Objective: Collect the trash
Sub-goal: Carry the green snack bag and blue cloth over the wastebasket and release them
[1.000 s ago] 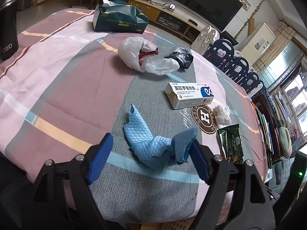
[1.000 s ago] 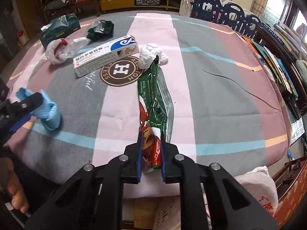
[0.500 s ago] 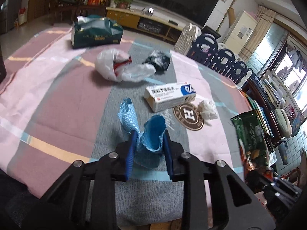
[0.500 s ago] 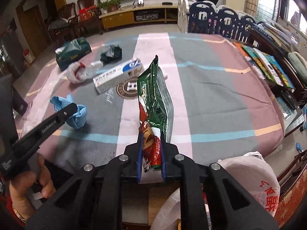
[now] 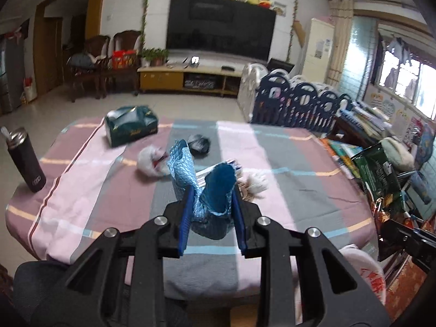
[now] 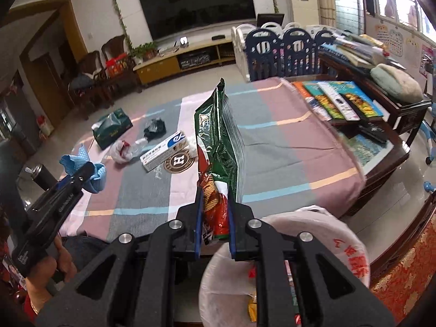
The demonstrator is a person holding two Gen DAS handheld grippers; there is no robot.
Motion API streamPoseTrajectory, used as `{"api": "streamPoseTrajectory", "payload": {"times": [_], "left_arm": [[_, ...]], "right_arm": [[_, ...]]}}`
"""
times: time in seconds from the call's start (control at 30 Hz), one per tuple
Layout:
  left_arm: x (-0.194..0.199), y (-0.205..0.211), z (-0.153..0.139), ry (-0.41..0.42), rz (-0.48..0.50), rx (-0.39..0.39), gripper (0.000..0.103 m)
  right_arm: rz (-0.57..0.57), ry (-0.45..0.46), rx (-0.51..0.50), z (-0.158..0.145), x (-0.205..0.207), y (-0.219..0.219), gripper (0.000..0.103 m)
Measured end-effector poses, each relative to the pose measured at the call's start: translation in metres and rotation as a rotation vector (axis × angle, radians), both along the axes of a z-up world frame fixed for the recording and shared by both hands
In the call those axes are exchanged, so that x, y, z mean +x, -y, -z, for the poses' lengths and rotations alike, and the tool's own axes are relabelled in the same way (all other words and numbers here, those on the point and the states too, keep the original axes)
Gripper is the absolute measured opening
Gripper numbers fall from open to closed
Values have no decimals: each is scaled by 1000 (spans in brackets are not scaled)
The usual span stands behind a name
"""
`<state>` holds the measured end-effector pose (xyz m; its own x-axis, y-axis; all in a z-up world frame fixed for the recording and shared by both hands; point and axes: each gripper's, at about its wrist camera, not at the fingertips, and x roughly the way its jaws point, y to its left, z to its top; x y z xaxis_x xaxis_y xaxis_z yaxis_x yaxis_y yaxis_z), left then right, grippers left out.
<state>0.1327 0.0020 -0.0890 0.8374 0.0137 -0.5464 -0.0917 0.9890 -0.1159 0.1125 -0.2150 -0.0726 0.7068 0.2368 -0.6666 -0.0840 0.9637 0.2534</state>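
The left gripper pinches a blue cloth; the right gripper clamps a green wrapper, seemingly above a white bag.

Home living room: television, baby playpen

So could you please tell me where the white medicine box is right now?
In the right wrist view the medicine box lies on the table, left of centre, between the clear plastic bag and the round brown coaster.

One blue cloth, one green wrapper, one medicine box, two tissue wads
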Motion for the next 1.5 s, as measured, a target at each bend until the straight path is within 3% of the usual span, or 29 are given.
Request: {"api": "streamPoseTrajectory", "payload": {"times": [0.27, 0.57, 0.7, 0.9, 1.0, 1.07, 1.13, 1.2, 1.27, 1.37, 1.5], "left_arm": [[-28, 35, -38, 56, 86, -19, 28], [-36, 67, -40, 63, 160, 15, 28], [-35, 74, -31, 35, 177, 16, 28], [-34, 78, -29, 31, 186, 23, 29], [-32, 76, -27, 25, 189, 20, 29], [-31, 77, -26, 20, 192, 20, 29], [-31, 78, -24, 12, 198, 14, 29], [-28, 79, -19, -8, 216, -6, 29], [-21, 81, -10, -58, 273, -60, 29], [-13, 100, 16, -169, 465, -163, 30], [-19, 150, 55, -291, 725, -152, 32]], "right_arm": [[65, 57, -3, -25, -42, 54, 16], [107, -83, -28, 23, -50, 77, 16], [104, -101, -20, 32, -51, 77, 16], [114, -188, -100, 55, -47, 72, 16], [139, -297, -103, 77, -43, 77, 31], [167, -329, -74, 84, -43, 84, 58], [204, -326, -30, 82, -44, 92, 68], [228, -302, 0, 75, -46, 99, 68], [269, -262, 7, 66, -48, 107, 69], [344, -197, 12, 53, -52, 122, 71], [393, -164, 37, 48, -52, 135, 72]]}}
